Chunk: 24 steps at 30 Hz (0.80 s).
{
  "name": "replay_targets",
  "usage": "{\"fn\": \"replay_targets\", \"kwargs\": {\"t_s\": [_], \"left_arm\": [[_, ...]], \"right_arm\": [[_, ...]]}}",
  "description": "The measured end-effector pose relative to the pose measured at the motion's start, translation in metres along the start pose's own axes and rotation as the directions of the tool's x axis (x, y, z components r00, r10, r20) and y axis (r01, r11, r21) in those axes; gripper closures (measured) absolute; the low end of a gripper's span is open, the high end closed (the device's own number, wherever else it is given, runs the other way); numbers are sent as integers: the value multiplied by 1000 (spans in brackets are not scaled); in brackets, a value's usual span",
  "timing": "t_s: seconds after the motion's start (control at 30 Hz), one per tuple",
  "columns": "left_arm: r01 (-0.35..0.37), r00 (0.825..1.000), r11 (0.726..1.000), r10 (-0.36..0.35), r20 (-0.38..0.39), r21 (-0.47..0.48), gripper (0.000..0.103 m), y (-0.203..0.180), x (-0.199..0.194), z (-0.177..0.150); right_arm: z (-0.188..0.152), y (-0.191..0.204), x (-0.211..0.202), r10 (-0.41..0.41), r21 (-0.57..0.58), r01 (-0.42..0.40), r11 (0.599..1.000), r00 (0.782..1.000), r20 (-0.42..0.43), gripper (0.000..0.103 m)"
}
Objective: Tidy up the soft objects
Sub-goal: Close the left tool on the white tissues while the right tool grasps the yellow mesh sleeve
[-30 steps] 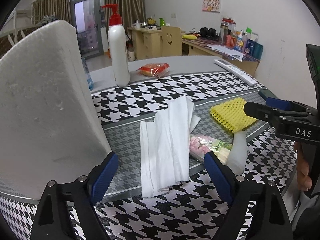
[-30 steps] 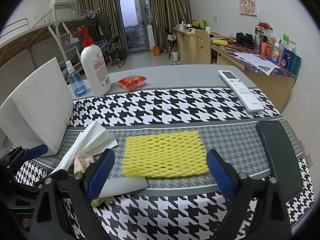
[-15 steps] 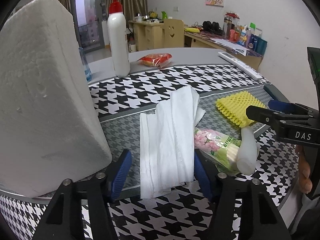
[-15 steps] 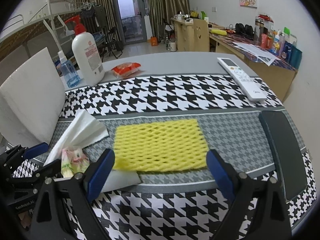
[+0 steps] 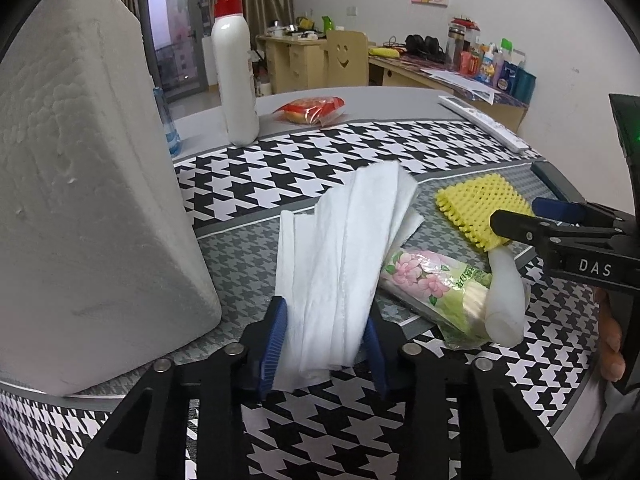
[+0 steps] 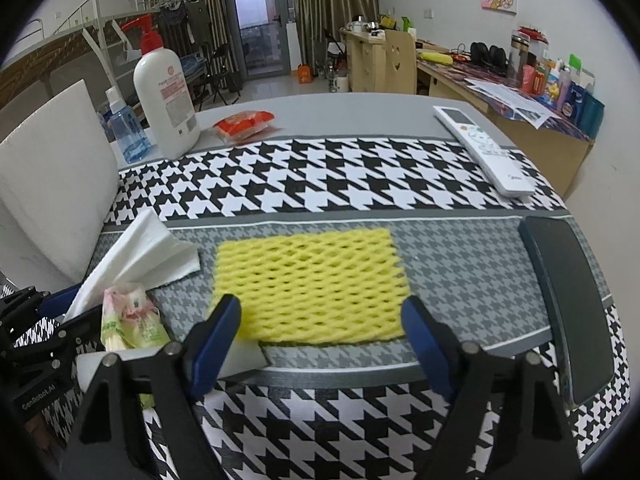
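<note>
Left wrist view shows our left claw [image 5: 326, 344] clamped on the white tissue [image 5: 344, 252]; our right claw [image 6: 320, 336] gapes wide around the yellow foam net [image 6: 312, 280].

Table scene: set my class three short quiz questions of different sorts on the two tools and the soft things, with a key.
1. True or false: the left tool is shut on the white tissue.
2. Which soft thing lies in front of the right tool? A) yellow foam net B) foam block C) tissue pack
3. Fill in: the right tool is ____.

Key: 1 true; 2 A; 3 open.
</note>
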State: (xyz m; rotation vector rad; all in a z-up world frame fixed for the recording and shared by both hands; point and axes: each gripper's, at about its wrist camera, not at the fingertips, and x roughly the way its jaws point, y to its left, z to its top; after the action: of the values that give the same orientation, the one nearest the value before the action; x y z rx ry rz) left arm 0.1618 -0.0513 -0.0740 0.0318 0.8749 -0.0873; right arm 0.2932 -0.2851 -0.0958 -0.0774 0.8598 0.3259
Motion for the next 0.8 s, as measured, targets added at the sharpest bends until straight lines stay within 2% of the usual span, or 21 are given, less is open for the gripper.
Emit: {"fn": "replay_targets", "kwargs": {"t_s": [0.13, 0.3, 0.43, 0.53, 0.57, 0.6, 0.73, 0.8], "left_arm": [[1, 1000, 1000, -1, -5, 6, 74, 0, 1, 0], [1, 1000, 1000, -1, -4, 1, 79, 1, 1, 0], [2, 1000, 1000, -2, -3, -1, 79, 2, 1, 0], [3, 1000, 1000, -3, -2, -1, 79, 1, 1, 0], [3, 1000, 1000, -3, -1, -1, 79, 1, 0, 0], [4, 1000, 1000, -4, 0, -2, 79, 1, 0, 0], [4, 1000, 1000, -4, 8, -7, 79, 2, -2, 0], [7, 1000, 1000, -7, 13, -9, 83, 3, -4, 0]], "right_arm": [[-1, 0, 0, -3, -7, 3, 1000, 1000, 0, 28], [-2, -2, 1, -31, -7, 31, 999, 1000, -5, 48], [-3, -2, 2, -46, -18, 46, 999, 999, -3, 55], [-2, 0, 1, -40, -24, 40, 999, 999, -3, 68], [-2, 0, 1, -41, -26, 41, 999, 999, -4, 78], [-3, 0, 1, -37, -27, 37, 999, 999, -4, 82], [-3, 0, 0, 1, -21, -1, 1000, 1000, -1, 97], [-3, 0, -2, 11, -22, -11, 1000, 1000, 2, 100]]}}
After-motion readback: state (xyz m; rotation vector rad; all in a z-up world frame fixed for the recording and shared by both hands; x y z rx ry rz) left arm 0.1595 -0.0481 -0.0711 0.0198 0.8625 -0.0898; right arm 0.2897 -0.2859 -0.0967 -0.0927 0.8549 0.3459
